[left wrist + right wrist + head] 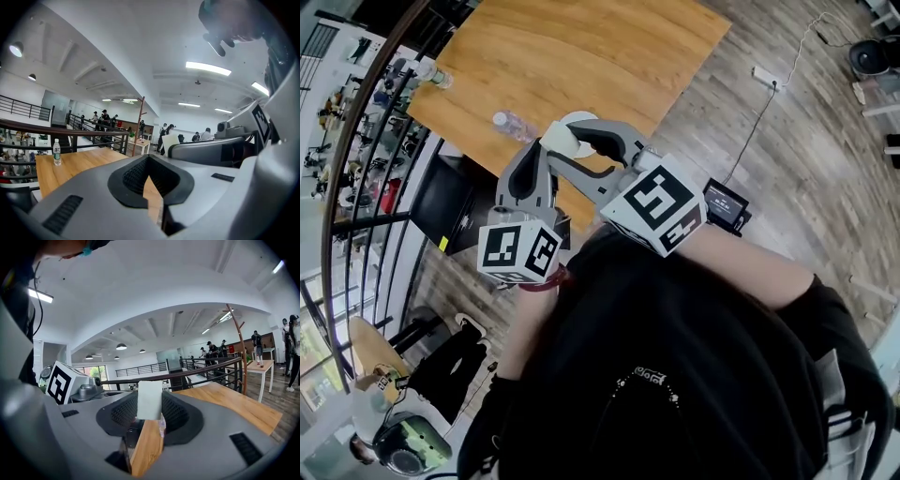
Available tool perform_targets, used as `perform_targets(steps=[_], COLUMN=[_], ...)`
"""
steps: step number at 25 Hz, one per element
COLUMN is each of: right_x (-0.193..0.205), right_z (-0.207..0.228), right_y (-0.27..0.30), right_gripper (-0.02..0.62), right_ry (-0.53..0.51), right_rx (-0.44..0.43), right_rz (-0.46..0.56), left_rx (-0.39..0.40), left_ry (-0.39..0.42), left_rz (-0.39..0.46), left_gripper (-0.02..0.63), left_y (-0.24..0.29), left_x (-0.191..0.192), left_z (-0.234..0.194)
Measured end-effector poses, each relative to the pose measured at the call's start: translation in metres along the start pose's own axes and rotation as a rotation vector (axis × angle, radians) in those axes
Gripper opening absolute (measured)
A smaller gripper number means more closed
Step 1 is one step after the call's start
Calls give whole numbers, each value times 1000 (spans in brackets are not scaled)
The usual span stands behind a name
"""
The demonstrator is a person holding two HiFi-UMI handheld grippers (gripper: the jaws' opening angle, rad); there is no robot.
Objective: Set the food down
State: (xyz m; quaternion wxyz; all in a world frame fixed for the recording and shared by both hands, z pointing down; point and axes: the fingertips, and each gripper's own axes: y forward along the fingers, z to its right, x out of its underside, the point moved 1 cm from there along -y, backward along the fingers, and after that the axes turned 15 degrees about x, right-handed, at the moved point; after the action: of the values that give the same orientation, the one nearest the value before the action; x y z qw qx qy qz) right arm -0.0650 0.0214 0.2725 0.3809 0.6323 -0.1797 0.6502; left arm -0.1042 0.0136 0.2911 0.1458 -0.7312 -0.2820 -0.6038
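The food, a pale flat rectangular piece (150, 401), stands upright between the pads of my right gripper (150, 405), which is shut on it. From the head view the same piece (556, 140) shows at the tip of the right gripper (564, 141), held over the near edge of the wooden table (581, 47). My left gripper (542, 157) is close beside it on the left, and its jaws (149, 171) meet at the tips with nothing between them. The left gripper view shows the food (170, 143) off to the right.
A white round rim (579, 117) shows on the table just behind the right gripper. A water bottle (514, 124) lies near the table's left edge, and another (434, 77) is at the far corner. A black railing (366, 178) runs along the left, with people standing in the distance.
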Motion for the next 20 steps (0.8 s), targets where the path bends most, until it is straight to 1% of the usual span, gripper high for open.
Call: perform_targets(steps=[7,12,16,20], right_x=[0,-3,-12,-10], right_z=[-18,-24,-24,-16], right_y=[27,51,67,84], right_gripper=[167,167,167,167], right_ry=[-4,-10,-26,-34], right_rx=[4,1,-19,-46], right_rz=[-4,-29,-49,-69], left_rx=[26,40,35,14], left_ry=[-5,-23,-24,-35], left_rz=[-9,-4,-3,-7], left_gripper=[6,5,6,6], left_y=[-14,-17,-15,-6], left_x=[4,2,-6,-3], left_z=[-27,-50,-66,-80])
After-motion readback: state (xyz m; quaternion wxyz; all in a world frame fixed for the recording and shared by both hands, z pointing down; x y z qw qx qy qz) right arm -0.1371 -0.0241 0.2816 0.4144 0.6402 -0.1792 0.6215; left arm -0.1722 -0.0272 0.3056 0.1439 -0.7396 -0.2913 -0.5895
